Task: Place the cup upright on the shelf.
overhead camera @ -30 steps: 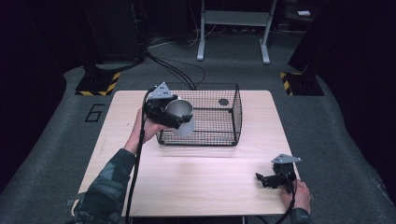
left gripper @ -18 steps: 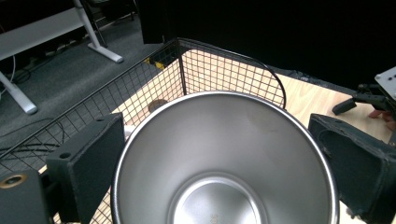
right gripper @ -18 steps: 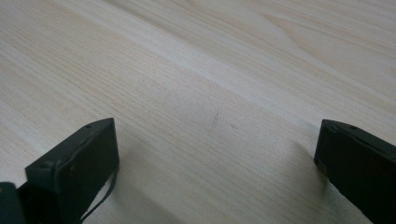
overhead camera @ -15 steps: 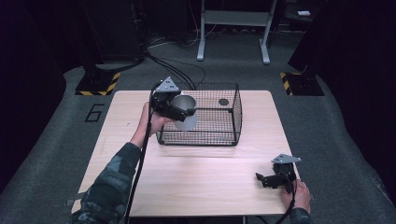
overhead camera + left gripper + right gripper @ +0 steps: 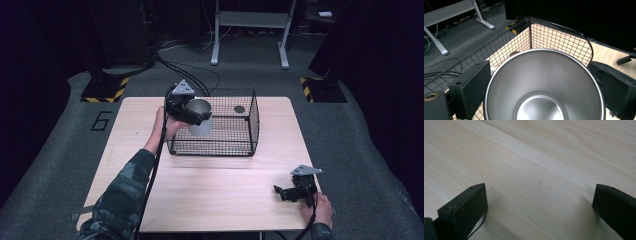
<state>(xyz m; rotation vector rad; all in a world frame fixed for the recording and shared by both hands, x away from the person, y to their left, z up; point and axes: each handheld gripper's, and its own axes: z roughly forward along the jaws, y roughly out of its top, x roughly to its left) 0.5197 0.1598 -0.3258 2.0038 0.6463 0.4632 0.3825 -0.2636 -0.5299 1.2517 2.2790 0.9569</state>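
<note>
Pale wood worktop [image 5: 210, 180] lies under my right hand-held gripper [image 5: 295, 191], jaws apart. My left hand-held gripper [image 5: 192, 114] clamps a steel cup [image 5: 200, 118] above the wire basket [image 5: 235, 145]'s near corner. Grey carpet [image 5: 60, 150] surrounds us.

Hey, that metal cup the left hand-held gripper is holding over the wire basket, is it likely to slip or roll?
The metal cup looks smooth and polished, so probably slippery between the left hand-held gripper's flat jaws. Its round tapered wall suggests it would roll in a curve if laid down. It seems stiff, likely light.
</note>
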